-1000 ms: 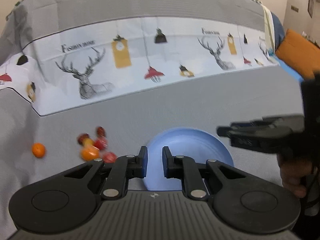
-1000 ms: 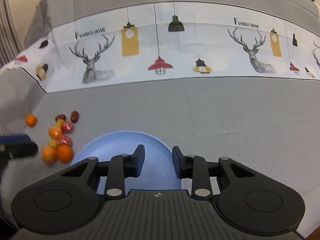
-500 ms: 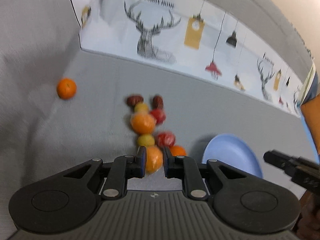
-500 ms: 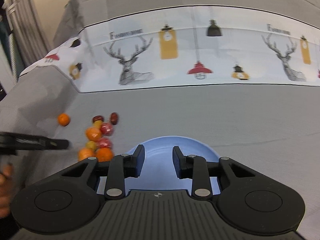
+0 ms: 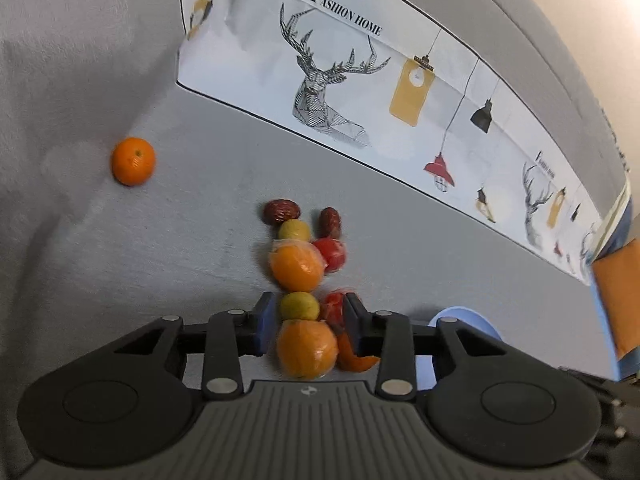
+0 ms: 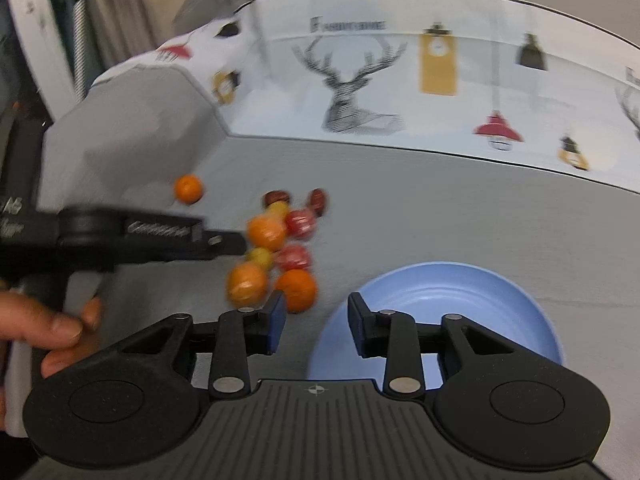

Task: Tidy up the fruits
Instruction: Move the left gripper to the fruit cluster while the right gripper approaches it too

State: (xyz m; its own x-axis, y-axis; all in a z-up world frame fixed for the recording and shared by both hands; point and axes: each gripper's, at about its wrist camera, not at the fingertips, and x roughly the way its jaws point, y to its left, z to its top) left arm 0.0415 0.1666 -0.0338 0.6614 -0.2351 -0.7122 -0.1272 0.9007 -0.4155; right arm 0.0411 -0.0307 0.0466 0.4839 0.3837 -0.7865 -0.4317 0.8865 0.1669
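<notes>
Swinging off the blue plate [image 6: 436, 292] in the last second, my left gripper [image 5: 310, 322] now sits right over the heap of fruit, and its jaws have gone from a narrow gap to wide apart. Between them I see a wrapped orange [image 5: 306, 348] and a small yellow-green fruit [image 5: 299, 306]; a wrapped red fruit [image 5: 334, 308] sits against the right finger. Nothing is clamped yet, so I judge this the reach for a first pick, probably that orange.

My right gripper [image 6: 316, 320] has slid left too, jaws apart and empty, straddling the plate's left rim with a bare orange [image 6: 298, 290] just beyond its left finger. No fruit lies on the plate.

Farther off, two dark red dates [image 5: 282, 211] head the cluster, and a lone mandarin [image 5: 133, 161] lies well apart on the grey sheet [image 5: 460, 248]. With fruit packed this tightly, closing may catch two at once.
</notes>
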